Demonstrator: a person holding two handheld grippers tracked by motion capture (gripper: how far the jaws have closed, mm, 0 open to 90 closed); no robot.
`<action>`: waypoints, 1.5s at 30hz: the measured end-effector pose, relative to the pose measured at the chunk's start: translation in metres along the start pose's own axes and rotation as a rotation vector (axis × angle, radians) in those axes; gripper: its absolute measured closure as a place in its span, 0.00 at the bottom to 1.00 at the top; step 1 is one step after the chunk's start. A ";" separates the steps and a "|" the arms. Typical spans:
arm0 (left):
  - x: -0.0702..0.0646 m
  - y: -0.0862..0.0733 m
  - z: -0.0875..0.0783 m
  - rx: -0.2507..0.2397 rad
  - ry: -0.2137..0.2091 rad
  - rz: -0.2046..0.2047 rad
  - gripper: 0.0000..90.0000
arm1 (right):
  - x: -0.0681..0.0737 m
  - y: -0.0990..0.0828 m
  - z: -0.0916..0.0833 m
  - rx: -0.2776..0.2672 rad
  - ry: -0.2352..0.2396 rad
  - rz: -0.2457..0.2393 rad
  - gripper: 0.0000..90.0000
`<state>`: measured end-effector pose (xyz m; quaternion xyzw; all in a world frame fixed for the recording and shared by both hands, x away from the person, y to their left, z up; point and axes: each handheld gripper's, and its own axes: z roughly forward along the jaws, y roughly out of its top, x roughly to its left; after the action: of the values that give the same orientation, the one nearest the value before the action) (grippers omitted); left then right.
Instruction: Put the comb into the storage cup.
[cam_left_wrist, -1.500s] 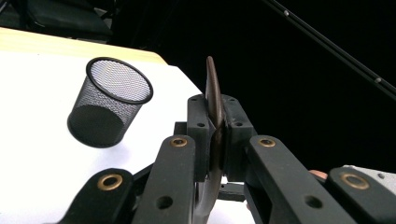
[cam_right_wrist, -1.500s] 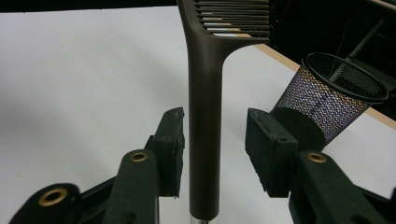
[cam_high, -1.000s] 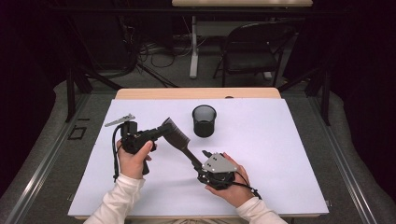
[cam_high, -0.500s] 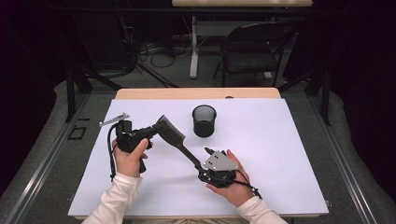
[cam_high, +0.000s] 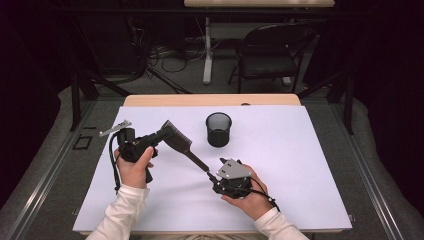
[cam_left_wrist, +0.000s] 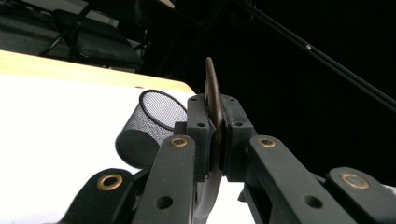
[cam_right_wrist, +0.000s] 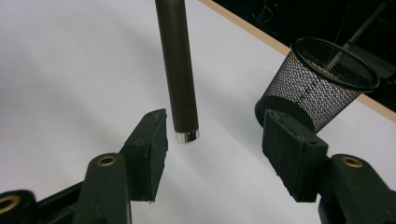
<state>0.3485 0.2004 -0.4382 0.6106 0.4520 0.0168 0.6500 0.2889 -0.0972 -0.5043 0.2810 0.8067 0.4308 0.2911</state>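
The high view shows the left gripper (cam_high: 159, 135) holding a dark brush (cam_high: 176, 139) by its flat head above the white table (cam_high: 300, 165), handle slanting toward the right gripper (cam_high: 214, 179); the left gripper view shows its jaws pinching that head edge-on. In the right gripper view the jaws, just opening, stand spread around the handle's silver-capped tip, seemingly untouched, beside the mesh cup (cam_right_wrist: 322, 88), with no legible writing

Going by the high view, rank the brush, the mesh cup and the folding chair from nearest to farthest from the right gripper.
From the right gripper:
1. Brush: its handle tip is at the open jaws, up-left.
2. Mesh cup: upright mid-table, beyond.
3. Folding chair: on the floor behind the table.
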 end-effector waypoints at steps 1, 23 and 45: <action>0.000 0.000 0.000 -0.004 0.002 0.000 0.94 | -0.001 0.000 0.000 0.005 0.004 0.009 0.45; 0.009 0.008 -0.007 -0.046 0.014 0.005 0.94 | -0.040 -0.006 -0.003 -0.016 0.024 0.138 0.30; 0.012 0.011 -0.006 -0.072 0.014 0.008 0.94 | -0.070 -0.019 -0.012 0.031 -0.006 0.268 0.16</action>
<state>0.3578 0.2147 -0.4355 0.5885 0.4532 0.0397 0.6684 0.3231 -0.1616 -0.4988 0.3920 0.7677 0.4523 0.2291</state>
